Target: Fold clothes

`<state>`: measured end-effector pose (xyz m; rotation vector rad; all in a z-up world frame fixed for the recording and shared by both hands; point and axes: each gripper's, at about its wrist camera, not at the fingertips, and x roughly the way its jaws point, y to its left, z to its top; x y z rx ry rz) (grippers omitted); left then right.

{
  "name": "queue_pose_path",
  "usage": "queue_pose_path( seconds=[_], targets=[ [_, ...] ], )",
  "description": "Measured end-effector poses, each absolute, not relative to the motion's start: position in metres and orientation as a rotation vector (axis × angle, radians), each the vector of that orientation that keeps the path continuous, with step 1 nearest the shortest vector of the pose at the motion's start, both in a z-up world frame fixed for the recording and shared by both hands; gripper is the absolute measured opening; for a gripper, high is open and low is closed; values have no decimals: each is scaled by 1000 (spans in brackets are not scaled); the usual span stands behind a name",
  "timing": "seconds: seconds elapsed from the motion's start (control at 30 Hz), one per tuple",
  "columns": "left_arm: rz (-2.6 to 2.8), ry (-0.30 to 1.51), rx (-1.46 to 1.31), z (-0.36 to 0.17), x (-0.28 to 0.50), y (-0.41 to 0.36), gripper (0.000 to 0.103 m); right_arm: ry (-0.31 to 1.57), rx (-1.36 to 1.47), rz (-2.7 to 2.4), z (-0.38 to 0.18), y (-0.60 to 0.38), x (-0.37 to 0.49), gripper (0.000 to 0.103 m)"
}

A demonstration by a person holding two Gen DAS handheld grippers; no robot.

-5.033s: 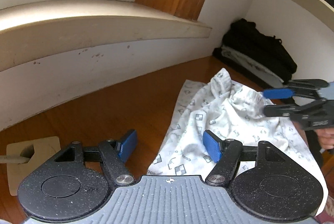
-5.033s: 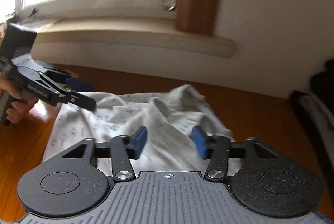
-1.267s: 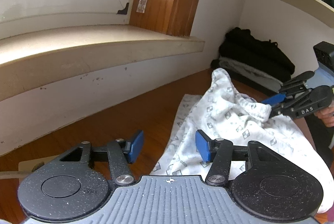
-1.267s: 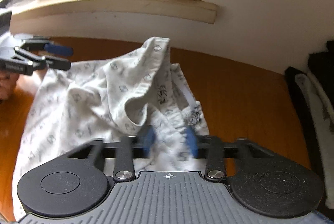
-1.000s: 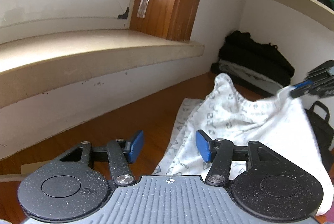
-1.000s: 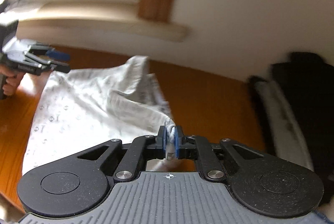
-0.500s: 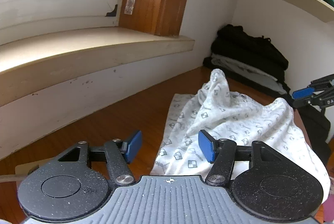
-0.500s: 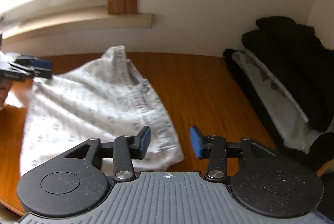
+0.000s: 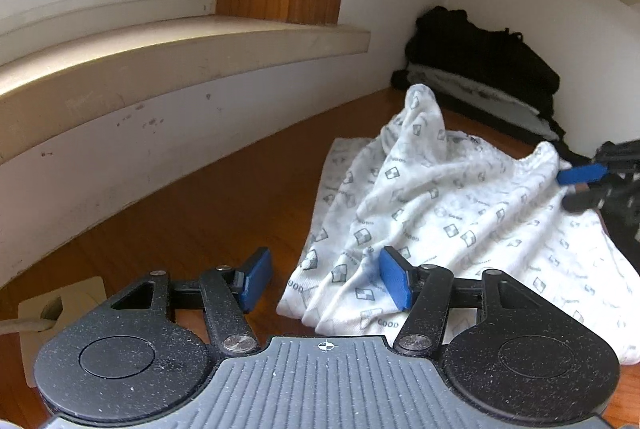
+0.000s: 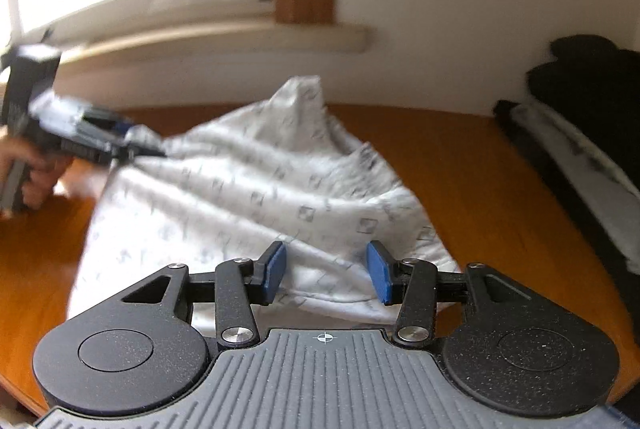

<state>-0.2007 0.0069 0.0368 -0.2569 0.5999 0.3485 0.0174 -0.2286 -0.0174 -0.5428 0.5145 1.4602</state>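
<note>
Clothes to fold: one white printed garment (image 9: pixel 452 213) lies rumpled on the wooden worktop (image 9: pixel 224 197). A raised peak may collapse unevenly and spoil the fold. Dark folded clothes (image 9: pixel 484 69) crowd the corner beyond. The left tool (image 9: pixel 322 283) and the right tool (image 10: pixel 326 273), whose jaws have just been opening, gape half wide, gripping nothing.
</note>
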Motion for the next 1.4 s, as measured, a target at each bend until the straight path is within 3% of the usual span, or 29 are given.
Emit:
queue_pose_path(
  seconds=[0.4, 0.6, 0.83, 0.9, 0.93, 0.97, 1.03, 1.1, 1.2, 1.33, 1.4],
  targets=[
    [322, 551, -271, 77, -187, -7, 64, 488, -590, 1549, -35, -226, 77, 46],
    [288, 590, -174, 100, -110, -17, 66, 437, -651, 1534, -34, -206, 122, 46],
    [239, 652, -185, 77, -29, 6, 64, 471, -558, 1560, -37, -206, 147, 46],
    [216, 665, -178, 69, -20, 9, 49, 460, -538, 1559, -34, -212, 144, 46],
    [201, 657, -186, 67, -20, 10, 20, 462, -519, 1564, -32, -215, 142, 46],
    [200, 627, -200, 69, -24, 10, 12, 465, -500, 1569, -30, -218, 141, 46],
    [225, 514, -250, 85, -42, 15, 8, 462, -472, 1565, -27, -225, 137, 46],
    [277, 499, -243, 92, -49, 15, 8, 456, -449, 1552, -25, -231, 133, 46],
    [358, 514, -213, 96, -56, 13, 20, 465, -405, 1516, -20, -243, 130, 47],
    [429, 518, -160, 85, -73, -3, 21, 492, -371, 1496, -15, -260, 117, 47],
    [415, 477, -156, 86, -91, -13, 33, 506, -361, 1489, -14, -266, 109, 47]
  ],
)
